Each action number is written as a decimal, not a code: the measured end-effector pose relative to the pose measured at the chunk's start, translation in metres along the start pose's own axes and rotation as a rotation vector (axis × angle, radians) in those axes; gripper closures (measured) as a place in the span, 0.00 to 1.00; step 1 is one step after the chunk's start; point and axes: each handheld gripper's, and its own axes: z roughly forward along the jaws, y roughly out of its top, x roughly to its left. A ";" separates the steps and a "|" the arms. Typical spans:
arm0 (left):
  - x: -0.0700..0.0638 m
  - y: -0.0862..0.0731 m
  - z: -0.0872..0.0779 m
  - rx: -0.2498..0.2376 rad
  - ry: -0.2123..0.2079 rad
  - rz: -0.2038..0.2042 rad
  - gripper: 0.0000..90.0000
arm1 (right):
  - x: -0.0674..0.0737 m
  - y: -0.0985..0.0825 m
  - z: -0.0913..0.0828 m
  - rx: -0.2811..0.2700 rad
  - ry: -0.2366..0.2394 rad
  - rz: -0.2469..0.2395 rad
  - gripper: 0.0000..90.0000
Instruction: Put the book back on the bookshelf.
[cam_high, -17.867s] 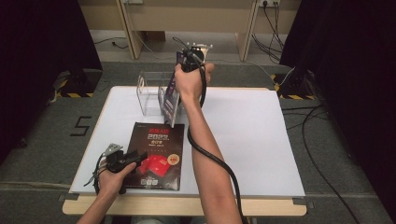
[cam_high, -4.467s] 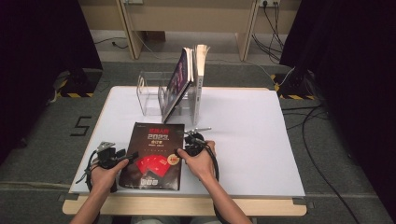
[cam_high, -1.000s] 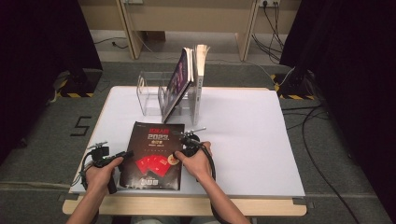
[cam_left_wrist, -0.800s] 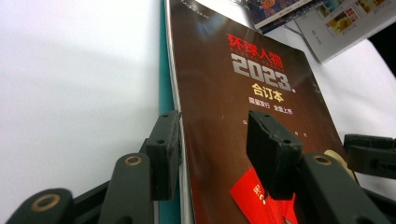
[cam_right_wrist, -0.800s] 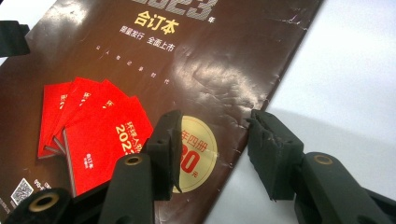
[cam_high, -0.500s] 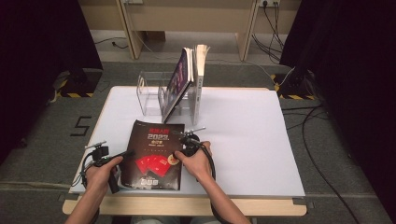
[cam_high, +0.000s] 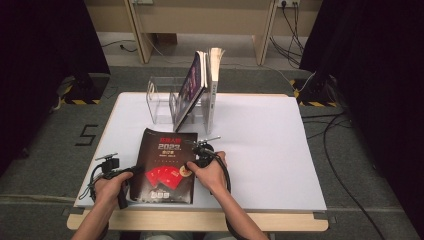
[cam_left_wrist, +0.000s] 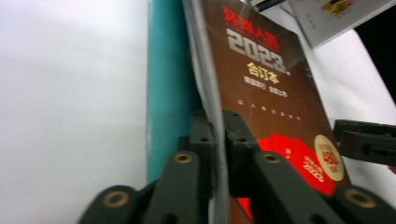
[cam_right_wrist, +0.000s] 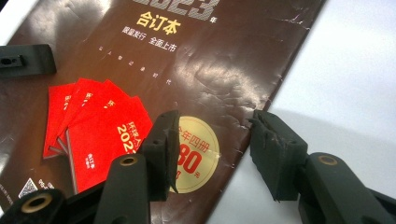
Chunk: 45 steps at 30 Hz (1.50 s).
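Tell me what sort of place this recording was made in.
Probably a staged recording bay, not a home: a bare white table, black curtains on both sides, and loose cables across the carpeted floor.

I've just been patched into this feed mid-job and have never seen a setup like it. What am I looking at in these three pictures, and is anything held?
No robot arm here: a person holds a two-jaw hand tool in each hand. The high view looks down on a white table. The other two pictures come from small cameras riding on each tool, looking along its black jaws.

A dark brown book lies flat near the person. At the far edge a clear rack holds more books upright.

The left gripper has just closed on the brown book's cover edge, lifting it; teal shows beneath. The right gripper stands open over the book's other edge, one jaw above the cover, one above the table, holding nothing.
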 end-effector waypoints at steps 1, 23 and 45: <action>0.001 0.000 0.000 0.001 -0.004 -0.003 0.95 | 0.000 0.000 0.000 0.001 0.001 0.002 0.58; -0.002 -0.005 -0.010 0.025 -0.021 0.036 0.96 | -0.006 0.003 -0.001 0.014 0.043 0.061 0.56; 0.010 -0.004 -0.015 0.022 -0.108 -0.071 0.96 | -0.004 0.007 0.001 0.014 0.006 0.123 0.54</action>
